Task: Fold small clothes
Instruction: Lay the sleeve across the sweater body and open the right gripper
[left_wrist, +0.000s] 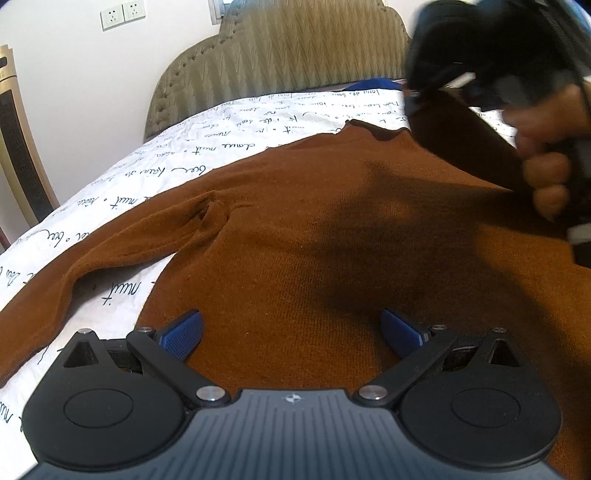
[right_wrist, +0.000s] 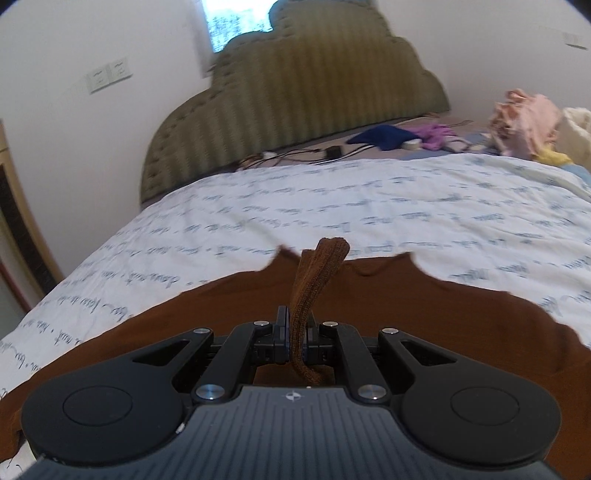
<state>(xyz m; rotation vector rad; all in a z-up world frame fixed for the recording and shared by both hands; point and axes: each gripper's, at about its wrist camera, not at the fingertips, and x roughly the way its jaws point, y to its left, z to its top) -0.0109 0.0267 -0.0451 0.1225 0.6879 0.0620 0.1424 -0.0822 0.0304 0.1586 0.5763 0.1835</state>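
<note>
So the brown sweater (left_wrist: 332, 229) is laid out flat on the bed (right_wrist: 369, 192), neck toward the headboard (left_wrist: 295, 55), one sleeve (left_wrist: 110, 240) stretched out to the left across the printed sheet.

The right tool (right_wrist: 295, 341) is clamped tight on the other sleeve's cuff (right_wrist: 317, 269), a ribbed strip sticking up out of the jaws, and from the left camera you can see it held up above the sweater body. The left tool (left_wrist: 291, 332) is wide open with nothing in it, blue pads (left_wrist: 184, 334) hovering low over the hem end of the sweater.

What I'd worry about:

- That grip is only on the end of the cuff. Knit is stretchy, so if the sleeve gets dragged across instead of lifted, it could slip out, or pull the shoulder along and wrinkle the body.
- Nothing is pinning the sweater down (left tool isn't touching it as far as I can tell), so the whole thing might slide on the sheet.
- The left tool's open fingers could snag the knit if they dip.
- Sleeve could land crooked, giving a lopsided fold.
</note>
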